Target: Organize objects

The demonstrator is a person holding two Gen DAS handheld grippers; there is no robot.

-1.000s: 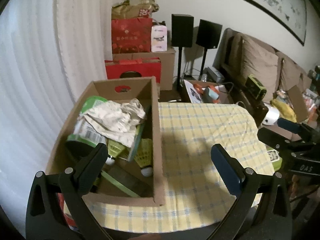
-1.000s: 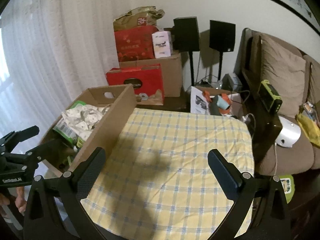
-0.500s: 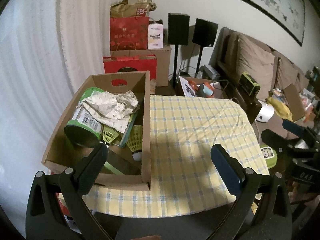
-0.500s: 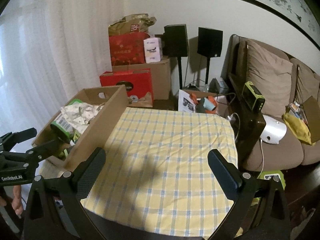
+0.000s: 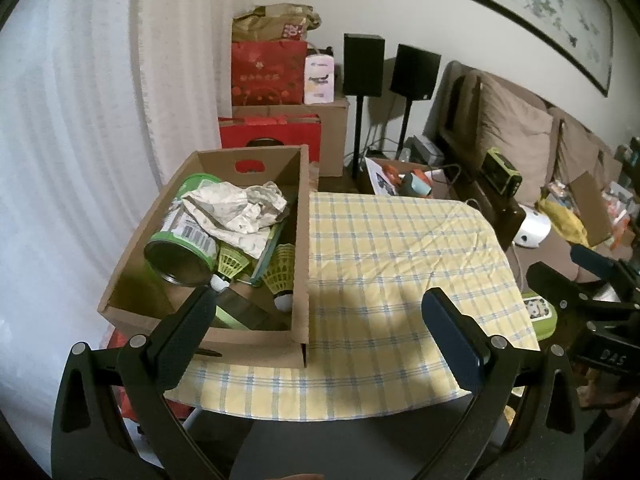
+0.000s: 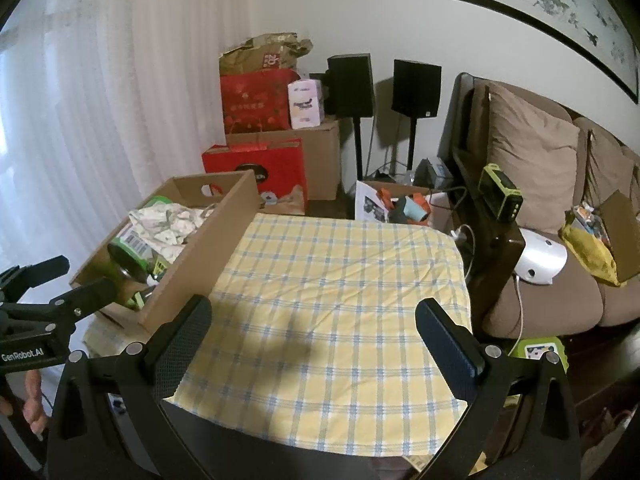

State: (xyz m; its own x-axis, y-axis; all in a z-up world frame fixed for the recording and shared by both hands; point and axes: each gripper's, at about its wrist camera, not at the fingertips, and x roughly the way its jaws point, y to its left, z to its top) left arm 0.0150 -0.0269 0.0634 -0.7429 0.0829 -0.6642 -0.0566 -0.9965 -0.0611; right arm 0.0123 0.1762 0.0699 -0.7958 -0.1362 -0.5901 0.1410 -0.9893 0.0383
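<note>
Left wrist: the box (image 5: 224, 264) sits on the left of the checked surface (image 5: 400, 264), holding a green can (image 5: 180, 256), crumpled paper (image 5: 236, 212) and two shuttlecocks (image 5: 280, 272). The left gripper (image 5: 320, 312) hangs back, jaws wide and empty

Right wrist: the right gripper (image 6: 312, 328) is likewise wide and empty over bare cloth. Nothing loose shows there, so any reach should wait for a clear target

Black left claw (image 5: 320, 312) and right claw (image 6: 312, 328), silver screws, dark-blue padded fingers (image 6: 448, 336).
</note>
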